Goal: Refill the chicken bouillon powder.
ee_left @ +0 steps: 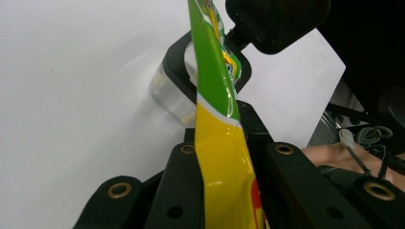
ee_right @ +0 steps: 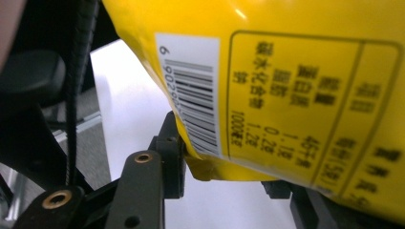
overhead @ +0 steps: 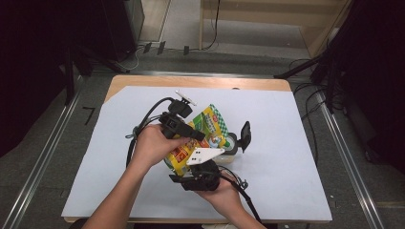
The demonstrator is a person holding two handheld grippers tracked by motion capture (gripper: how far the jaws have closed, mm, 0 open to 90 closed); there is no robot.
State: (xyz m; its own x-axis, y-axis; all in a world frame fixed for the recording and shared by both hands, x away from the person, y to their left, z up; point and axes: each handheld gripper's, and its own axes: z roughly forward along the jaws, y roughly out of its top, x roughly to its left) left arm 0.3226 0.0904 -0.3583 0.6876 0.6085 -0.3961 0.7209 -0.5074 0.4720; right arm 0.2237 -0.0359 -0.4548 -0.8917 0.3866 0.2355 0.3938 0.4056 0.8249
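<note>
Fingers (ee_left: 188,164) pinching yellow-green packet (ee_left: 217,143), both grippers

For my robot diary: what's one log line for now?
left gripper: shut on snack bag | right gripper: grips bag's bottom corner | bag: held above table

Yellow-and-green packet (overhead: 200,138) held above white sheet (overhead: 286,143) on table (overhead: 200,82), tilted. Left gripper (overhead: 191,132) clamped on packet's upper-left edge; right gripper (overhead: 203,174) at its lower edge. Clear container with black hinged lid (overhead: 239,140) just beside packet, right side.
</note>
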